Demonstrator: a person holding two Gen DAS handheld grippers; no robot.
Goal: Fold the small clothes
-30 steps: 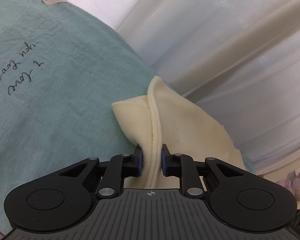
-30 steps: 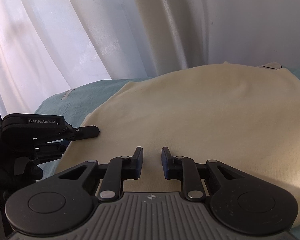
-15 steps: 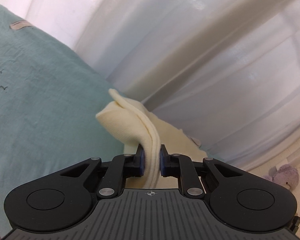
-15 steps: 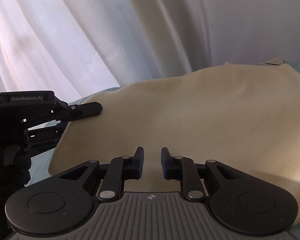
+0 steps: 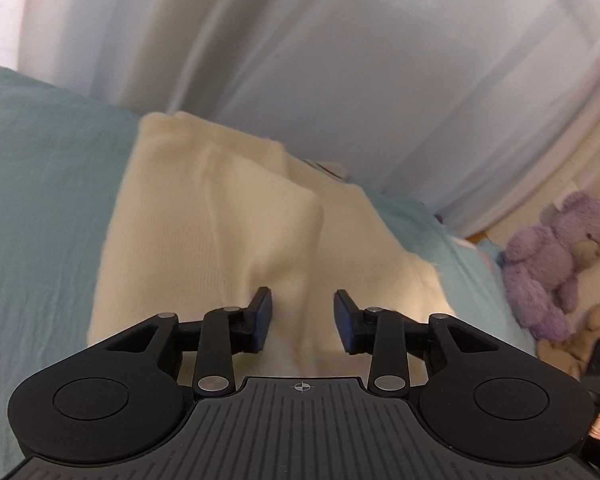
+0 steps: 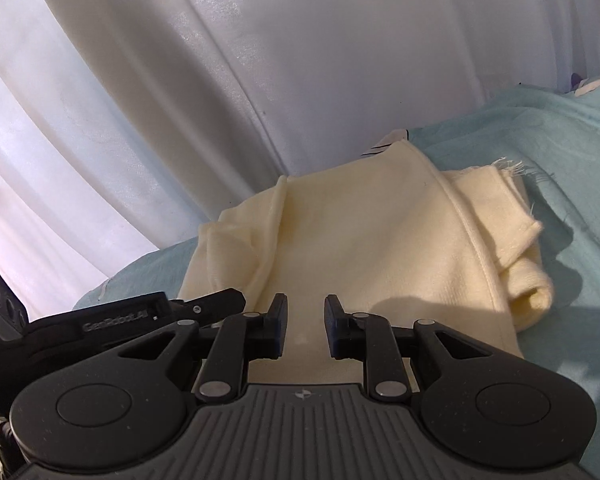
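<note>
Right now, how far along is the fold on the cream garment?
Done: the cream garment lies doubled over on the teal sheet, one flap on top. In hand: the left gripper is opening, its fingers off the cloth; the right gripper grips nothing visible. Left: the bunched right edge needs tidying, possibly another fold.

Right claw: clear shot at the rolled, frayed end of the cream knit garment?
Probably yes. The rolled end lies exposed on the teal bedsheet, ahead and to the right of the right claw. Nothing stands between them; the left claw sits on the opposite side.
</note>
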